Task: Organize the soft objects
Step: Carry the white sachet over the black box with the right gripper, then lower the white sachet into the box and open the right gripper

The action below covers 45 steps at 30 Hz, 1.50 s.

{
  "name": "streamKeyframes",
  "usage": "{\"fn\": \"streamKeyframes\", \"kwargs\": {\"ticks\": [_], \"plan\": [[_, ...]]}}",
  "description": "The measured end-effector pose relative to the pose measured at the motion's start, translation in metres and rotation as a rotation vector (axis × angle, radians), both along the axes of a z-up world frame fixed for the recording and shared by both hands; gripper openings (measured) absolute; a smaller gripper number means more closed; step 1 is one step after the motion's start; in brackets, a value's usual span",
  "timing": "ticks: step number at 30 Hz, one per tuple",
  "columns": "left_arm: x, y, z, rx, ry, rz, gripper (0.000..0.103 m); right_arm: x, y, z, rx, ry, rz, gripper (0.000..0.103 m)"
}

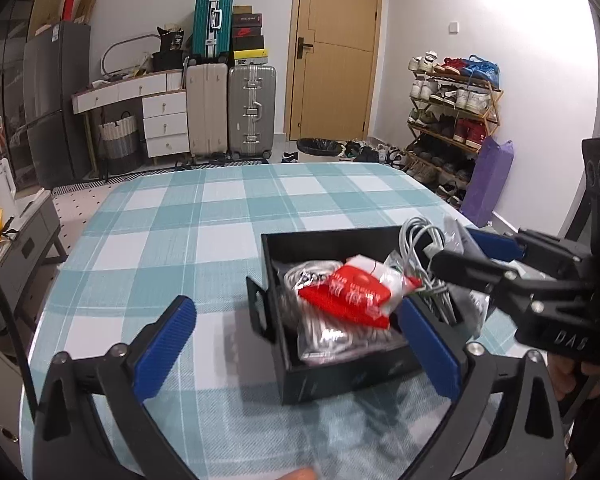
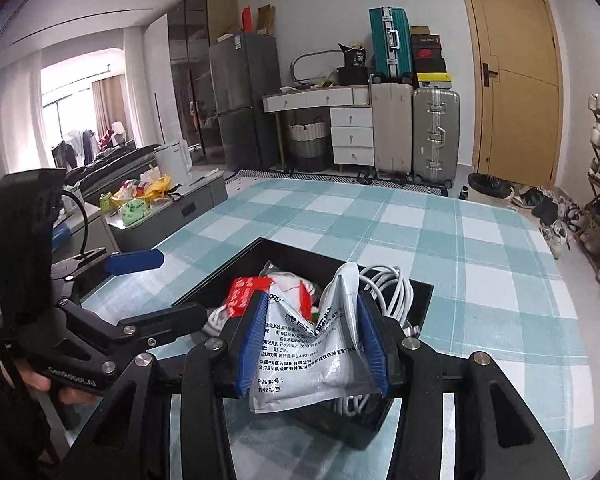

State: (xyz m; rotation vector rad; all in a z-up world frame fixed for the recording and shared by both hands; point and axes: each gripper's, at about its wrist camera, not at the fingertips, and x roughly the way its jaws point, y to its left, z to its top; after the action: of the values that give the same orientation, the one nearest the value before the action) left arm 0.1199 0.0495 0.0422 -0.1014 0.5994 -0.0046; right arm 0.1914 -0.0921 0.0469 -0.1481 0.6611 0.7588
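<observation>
Presently right tongs (image 2: 312, 340) pinch a silver packet (image 2: 308, 356) above the black tray (image 2: 416, 300).

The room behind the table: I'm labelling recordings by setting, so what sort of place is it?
Most likely a lived-in small flat: stacked suitcases, a loaded shoe rack beside the door, and a fridge.

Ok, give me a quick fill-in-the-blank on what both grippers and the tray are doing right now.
1. The right gripper is shut on a silver ____ printed with black text.
2. The left gripper has its jaws ____, with nothing pressed between them.
3. The red-and-white packet lies inside the ____ tray.
4. A coiled ____ cable lies in the tray.

Missing words: sachet; open; black; white
</observation>
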Motion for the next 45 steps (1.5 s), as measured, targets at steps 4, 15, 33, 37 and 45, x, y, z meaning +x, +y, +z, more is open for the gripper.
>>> {"fn": "streamKeyframes", "kwargs": {"ticks": [4, 15, 33, 37, 45], "plan": [[0.013, -0.001, -0.004, -0.034, 0.046, -0.036, 0.054, 0.006, 0.002, 0.0, 0.005, -0.003, -0.005, 0.045], [0.017, -0.004, 0.001, -0.038, 0.003, -0.066, 0.014, 0.016, 0.001, -0.01, 0.017, 0.011, -0.016, 0.045], [0.03, -0.018, -0.011, -0.017, 0.055, -0.082, 0.039, 0.015, 0.001, -0.015, -0.005, 0.006, -0.032, 0.053], [0.026, -0.017, -0.008, -0.02, 0.056, -0.086, 0.049, 0.01, -0.001, -0.011, -0.013, 0.003, -0.021, 0.067], [0.012, -0.018, 0.005, -0.024, 0.035, -0.079, 0.09, -0.006, -0.016, 0.012, -0.004, -0.055, -0.034, 0.09]]}}
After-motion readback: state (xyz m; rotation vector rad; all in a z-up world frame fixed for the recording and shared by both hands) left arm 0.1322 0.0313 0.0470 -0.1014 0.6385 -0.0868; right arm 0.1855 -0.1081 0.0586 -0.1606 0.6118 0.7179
